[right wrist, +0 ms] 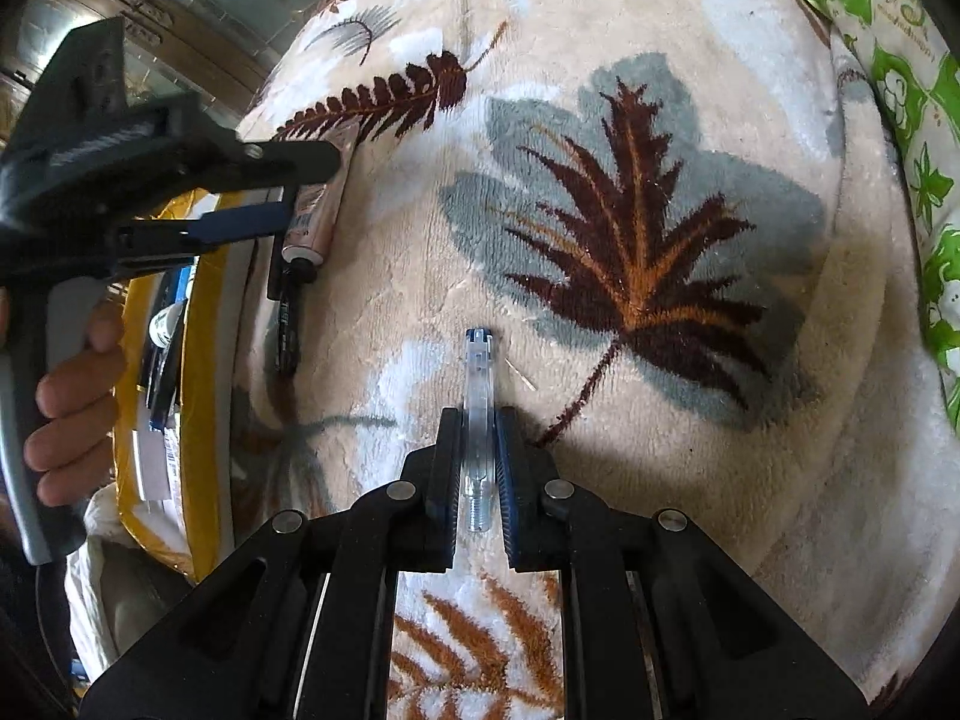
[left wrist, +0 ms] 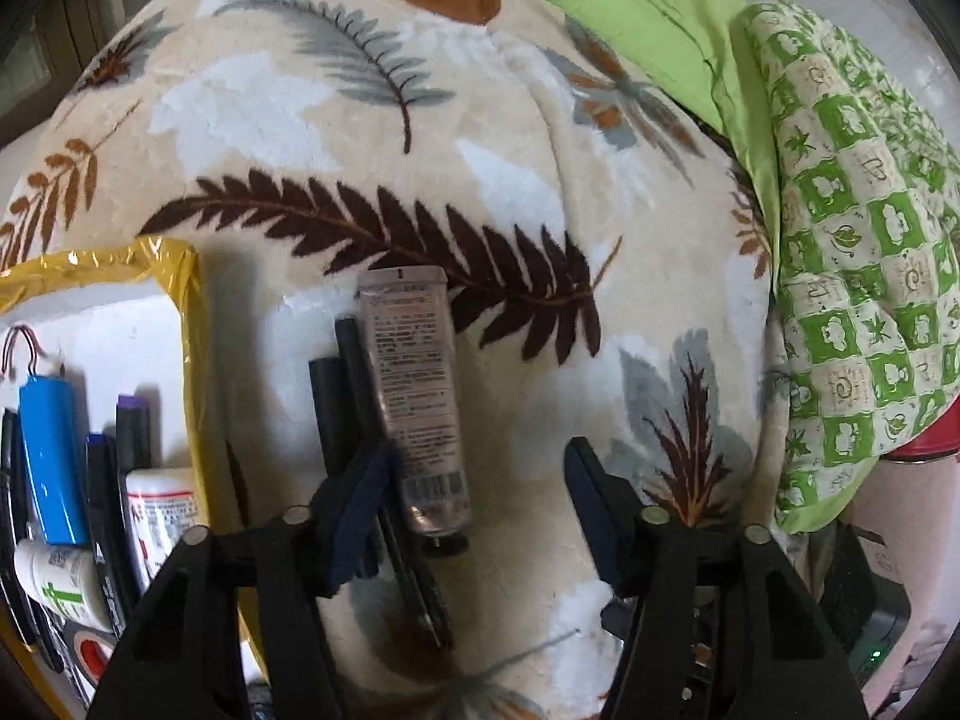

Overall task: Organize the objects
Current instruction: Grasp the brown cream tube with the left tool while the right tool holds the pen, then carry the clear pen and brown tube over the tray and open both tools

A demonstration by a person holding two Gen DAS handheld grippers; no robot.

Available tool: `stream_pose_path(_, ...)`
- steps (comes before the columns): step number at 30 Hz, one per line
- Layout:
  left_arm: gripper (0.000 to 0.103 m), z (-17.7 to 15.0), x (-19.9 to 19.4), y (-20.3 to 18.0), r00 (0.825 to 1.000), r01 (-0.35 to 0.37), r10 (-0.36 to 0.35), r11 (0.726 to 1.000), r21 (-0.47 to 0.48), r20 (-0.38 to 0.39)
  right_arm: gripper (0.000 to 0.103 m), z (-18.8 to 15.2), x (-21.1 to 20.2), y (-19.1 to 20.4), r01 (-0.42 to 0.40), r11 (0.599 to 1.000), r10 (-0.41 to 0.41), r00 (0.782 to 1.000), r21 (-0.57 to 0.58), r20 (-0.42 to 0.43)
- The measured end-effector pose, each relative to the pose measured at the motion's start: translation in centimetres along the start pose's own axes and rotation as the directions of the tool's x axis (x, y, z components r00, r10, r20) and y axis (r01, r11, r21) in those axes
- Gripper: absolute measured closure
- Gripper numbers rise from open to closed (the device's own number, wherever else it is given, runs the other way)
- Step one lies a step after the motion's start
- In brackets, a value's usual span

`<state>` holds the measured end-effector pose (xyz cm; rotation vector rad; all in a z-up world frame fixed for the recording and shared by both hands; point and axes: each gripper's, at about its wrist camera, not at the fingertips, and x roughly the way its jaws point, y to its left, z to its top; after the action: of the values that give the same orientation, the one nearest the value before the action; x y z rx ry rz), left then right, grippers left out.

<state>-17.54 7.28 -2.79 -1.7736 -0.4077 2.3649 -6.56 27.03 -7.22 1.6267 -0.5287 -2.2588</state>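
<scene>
On the leaf-patterned blanket (left wrist: 480,120) a pinkish printed tube (left wrist: 414,396) lies beside two black pens (left wrist: 336,396). My left gripper (left wrist: 474,498) stands open over the tube's capped end. The tube sits between the jaws, close to the left finger, and the pads are not pressing on it. In the right wrist view the left gripper (right wrist: 294,189) straddles the same tube (right wrist: 318,210). My right gripper (right wrist: 478,417) is shut on a clear pen barrel (right wrist: 478,360) with a blue tip and a threaded end, held just above the blanket (right wrist: 600,480).
A yellow-rimmed box (left wrist: 180,300) at the left holds a blue battery pack (left wrist: 51,450), markers and a white bottle (left wrist: 162,510). A green patterned pillow (left wrist: 840,300) and lime cloth (left wrist: 630,0) lie at the right. A hand (right wrist: 72,408) grips the left tool.
</scene>
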Motion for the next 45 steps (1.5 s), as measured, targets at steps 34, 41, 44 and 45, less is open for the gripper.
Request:
stream_pose_path(34, 0.075, -10.8, -15.9, 8.7, 0.972, 0.157, -0.15, 0.987, -0.023, 0.183, 0.093, 0.6, 0.1, 1.9, 0.102, 0.995, -0.102, 0.995, -0.01, 0.013)
stream_pose_path(41, 0.075, -13.9, -17.0, 18.2, 0.971, 0.113, -0.055, 0.964, -0.242, 0.233, 0.092, -0.1, -1.7, 9.9, 0.014, 0.994, -0.012, 1.0, -0.108, 0.018)
stream_pose_path(44, 0.075, -13.9, -17.3, 18.9, 0.965, 0.087, -0.023, 0.968, -0.234, 0.262, 0.092, -0.1, -1.2, 14.6, -0.029, 0.984, 0.03, 1.0, -0.174, 0.004)
stream_pose_path(45, 0.075, -13.9, -17.3, 18.9, 0.964, 0.081, -0.018, 0.97, -0.23, 0.266, 0.092, -0.5, -1.1, 15.8, -0.04, 0.982, 0.04, 0.999, -0.187, -0.002)
